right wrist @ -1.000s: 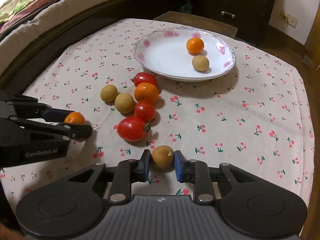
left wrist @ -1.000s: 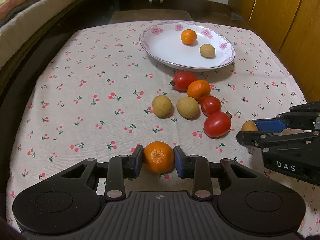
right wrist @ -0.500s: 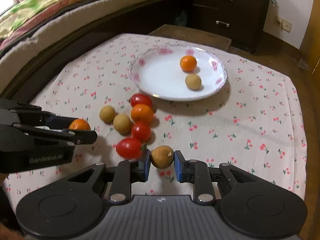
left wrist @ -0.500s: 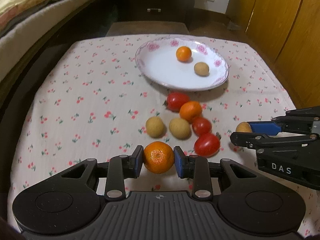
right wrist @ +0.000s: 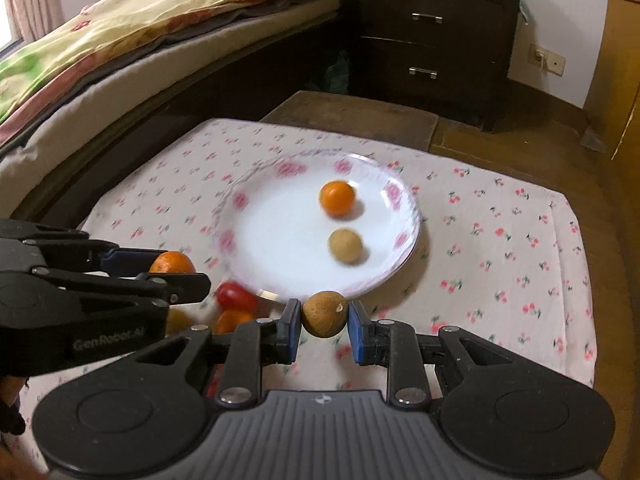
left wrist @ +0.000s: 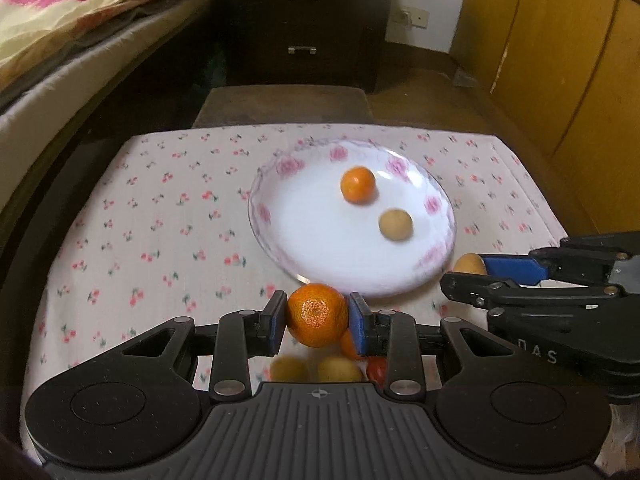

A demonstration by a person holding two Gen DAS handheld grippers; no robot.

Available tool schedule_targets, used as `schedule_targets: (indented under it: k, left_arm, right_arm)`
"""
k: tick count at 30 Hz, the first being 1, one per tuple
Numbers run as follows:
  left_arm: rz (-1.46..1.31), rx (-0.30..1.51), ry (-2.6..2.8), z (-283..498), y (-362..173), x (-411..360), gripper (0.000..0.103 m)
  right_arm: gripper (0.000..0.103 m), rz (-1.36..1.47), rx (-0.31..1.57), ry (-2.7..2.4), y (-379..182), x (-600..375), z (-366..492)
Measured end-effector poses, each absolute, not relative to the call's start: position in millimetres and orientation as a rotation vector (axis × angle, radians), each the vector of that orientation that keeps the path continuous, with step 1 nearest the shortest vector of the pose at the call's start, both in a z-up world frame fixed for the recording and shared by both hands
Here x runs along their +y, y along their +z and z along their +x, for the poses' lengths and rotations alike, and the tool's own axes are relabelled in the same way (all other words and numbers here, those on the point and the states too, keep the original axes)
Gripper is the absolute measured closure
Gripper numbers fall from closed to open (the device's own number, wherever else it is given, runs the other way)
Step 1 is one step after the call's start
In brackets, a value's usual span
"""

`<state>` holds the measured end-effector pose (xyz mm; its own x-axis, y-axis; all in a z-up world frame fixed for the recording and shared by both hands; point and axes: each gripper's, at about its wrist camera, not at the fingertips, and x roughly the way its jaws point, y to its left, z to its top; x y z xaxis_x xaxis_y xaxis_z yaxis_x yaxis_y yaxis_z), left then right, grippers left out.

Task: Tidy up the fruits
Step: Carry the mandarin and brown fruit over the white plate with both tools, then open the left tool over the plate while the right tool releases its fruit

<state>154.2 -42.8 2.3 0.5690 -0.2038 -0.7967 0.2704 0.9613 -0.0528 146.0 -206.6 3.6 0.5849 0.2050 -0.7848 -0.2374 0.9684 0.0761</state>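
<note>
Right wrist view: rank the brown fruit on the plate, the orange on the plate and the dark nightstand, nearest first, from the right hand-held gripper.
1. Brown fruit on the plate, nearer part of the dish.
2. Orange on the plate, just behind it.
3. Dark nightstand, beyond the table, by the wall.

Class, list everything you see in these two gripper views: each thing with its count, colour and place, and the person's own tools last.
Plate: one, white with pink flowers, on the cloth.
Orange on plate: one, orange, far side of the plate.
Tan fruit on plate: one, nearer side of the plate.
Loose fruit: red, orange and tan, partly hidden, on the cloth before the plate.
Tablecloth: one, pale with red cherries.
Dresser: one, dark, behind.
Bed: one, colourful cover, left.
Held orange: one, in the left gripper.
Held tan fruit: one, in the right gripper.
</note>
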Motion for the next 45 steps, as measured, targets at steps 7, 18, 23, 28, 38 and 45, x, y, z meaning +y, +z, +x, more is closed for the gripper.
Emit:
schedule_targets:
  k: [7, 18, 23, 28, 38, 45]
  left_arm:
    - [0.070, 0.929, -0.287, 179, -1, -51, 0.062]
    - [0.067, 0.948, -0.283, 199, -10, -58, 0.062]
    - [0.067, 0.945, -0.281, 201, -9, -58, 0.062]
    - [0.059, 0.939, -0.281, 201, -7, -58, 0.061]
    - [0.042, 0.924, -0.286, 197, 2, -55, 0.056]
    - [0.029, 0.922, -0.277, 190, 6, -47, 0.056]
  right_arm:
    - [0.076, -0.022, 0.917, 0.267, -4, -204, 174]
    - [0.076, -0.034, 0.924, 0.260, -11, -208, 196]
    - [0.076, -0.014, 0.922, 0.268, -13, -210, 199]
    - [0.076, -0.009, 0.912, 0.262, -10, -210, 200]
    - [0.076, 0.018, 0.888, 0.250, -1, -217, 198]
    - [0.076, 0.014, 0.879, 0.246, 7, -217, 188]
